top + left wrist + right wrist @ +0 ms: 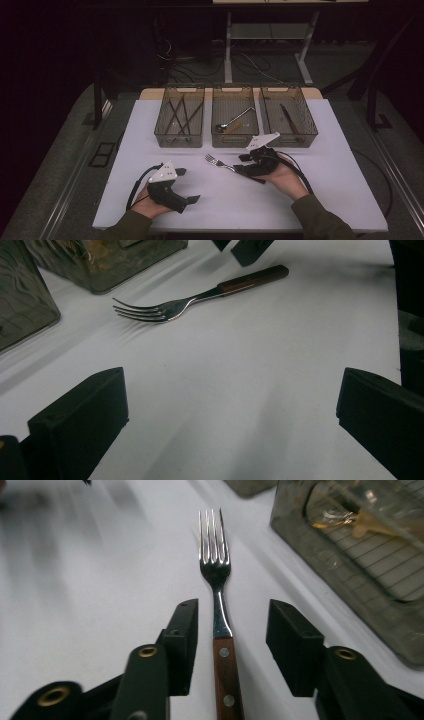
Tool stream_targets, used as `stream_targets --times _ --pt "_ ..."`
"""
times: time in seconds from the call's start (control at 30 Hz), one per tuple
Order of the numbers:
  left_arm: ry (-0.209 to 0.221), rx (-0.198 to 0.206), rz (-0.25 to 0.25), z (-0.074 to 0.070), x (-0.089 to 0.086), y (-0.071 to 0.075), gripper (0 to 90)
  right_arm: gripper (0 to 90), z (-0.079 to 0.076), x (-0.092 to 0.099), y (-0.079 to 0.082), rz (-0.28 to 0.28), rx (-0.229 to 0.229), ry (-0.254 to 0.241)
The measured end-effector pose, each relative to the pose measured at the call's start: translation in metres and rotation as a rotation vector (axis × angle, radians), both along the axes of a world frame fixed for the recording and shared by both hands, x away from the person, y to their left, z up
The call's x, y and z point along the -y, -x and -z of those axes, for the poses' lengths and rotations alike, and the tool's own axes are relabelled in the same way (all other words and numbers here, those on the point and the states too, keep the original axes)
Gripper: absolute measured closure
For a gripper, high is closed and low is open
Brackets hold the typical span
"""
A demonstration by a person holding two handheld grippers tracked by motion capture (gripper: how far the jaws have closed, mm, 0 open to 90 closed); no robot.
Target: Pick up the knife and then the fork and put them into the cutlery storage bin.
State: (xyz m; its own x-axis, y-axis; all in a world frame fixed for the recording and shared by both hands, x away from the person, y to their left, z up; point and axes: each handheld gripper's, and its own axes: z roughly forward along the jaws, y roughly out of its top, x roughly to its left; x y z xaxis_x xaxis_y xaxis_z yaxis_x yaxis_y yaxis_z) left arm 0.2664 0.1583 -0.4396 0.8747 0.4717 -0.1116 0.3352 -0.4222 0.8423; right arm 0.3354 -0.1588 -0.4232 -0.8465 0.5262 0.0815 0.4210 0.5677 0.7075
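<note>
The right tongs (232, 645) straddle the wooden handle of the fork (216, 575), jaws apart and not touching it. The fork lies flat on the white table (310, 200), just in front of the middle bin (235, 122). The left tongs (187, 185) gape wide, well apart from the fork.

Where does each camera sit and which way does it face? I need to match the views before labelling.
High view: above the person's side, looking forward and down at the table; forearms, hands, left gripper, right gripper.
Left gripper view: along wide-apart jaws toward the fork.
Right gripper view: along its jaws, straddling the fork's handle, pads apart from it.
Shared: the fork.
</note>
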Motion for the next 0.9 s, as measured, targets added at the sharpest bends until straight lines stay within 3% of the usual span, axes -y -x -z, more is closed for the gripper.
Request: stream_targets --times 0.4,0.9 --pt "-0.005 -0.001 0.012 0.0 0.001 0.0 0.0 71.7 0.02 -0.014 -0.005 -0.047 -0.04 0.069" --pt "-0.011 0.0 0.017 0.001 0.001 0.0 0.0 77.2 0.023 -0.015 0.002 -0.059 0.034 0.096"
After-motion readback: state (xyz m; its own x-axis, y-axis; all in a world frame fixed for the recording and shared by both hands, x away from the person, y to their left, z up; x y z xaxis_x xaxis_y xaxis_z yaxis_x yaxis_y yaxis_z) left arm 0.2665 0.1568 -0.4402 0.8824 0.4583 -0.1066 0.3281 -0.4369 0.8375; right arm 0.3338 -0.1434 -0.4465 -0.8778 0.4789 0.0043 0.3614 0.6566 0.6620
